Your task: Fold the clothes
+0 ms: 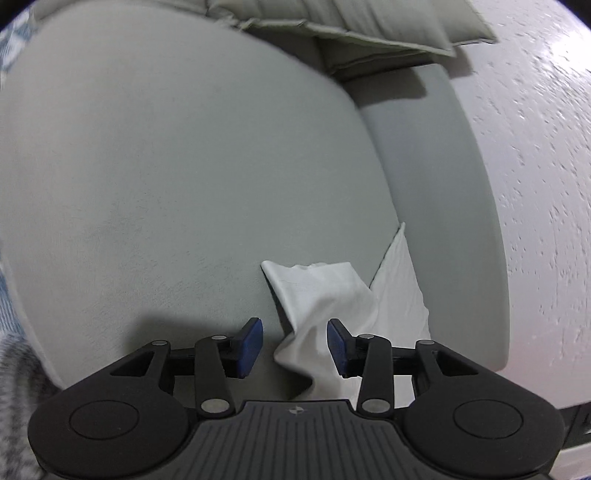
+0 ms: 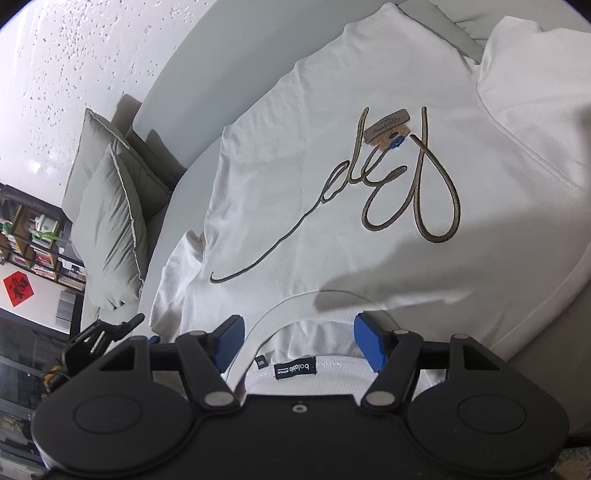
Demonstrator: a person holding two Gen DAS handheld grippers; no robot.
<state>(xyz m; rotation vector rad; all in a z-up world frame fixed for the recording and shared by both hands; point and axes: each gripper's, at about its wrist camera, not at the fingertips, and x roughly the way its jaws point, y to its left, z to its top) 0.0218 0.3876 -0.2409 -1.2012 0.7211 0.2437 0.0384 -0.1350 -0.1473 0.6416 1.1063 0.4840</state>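
A white T-shirt [image 2: 332, 206] with gold script lies front up on a grey sofa seat [image 1: 166, 166]. A brown hang tag [image 2: 386, 125] rests on its chest. My right gripper [image 2: 299, 343] hovers open over the collar [image 2: 280, 325], which has a dark neck label [image 2: 293, 369]; its blue pads [image 2: 229, 341] stand wide on either side of the collar. In the left wrist view, my left gripper [image 1: 294, 347] is open at a crumpled white sleeve [image 1: 325, 295]. A fold of that sleeve runs between the pads [image 1: 251, 345], which do not squeeze it.
Grey-green cushions [image 2: 107, 229] lean at the sofa's end, seen also in the left wrist view as cushions [image 1: 369, 33]. A textured white wall [image 1: 535, 147] runs behind the backrest [image 1: 424, 166]. A dark bookshelf [image 2: 33, 236] and a red paper square [image 2: 18, 288] lie beyond.
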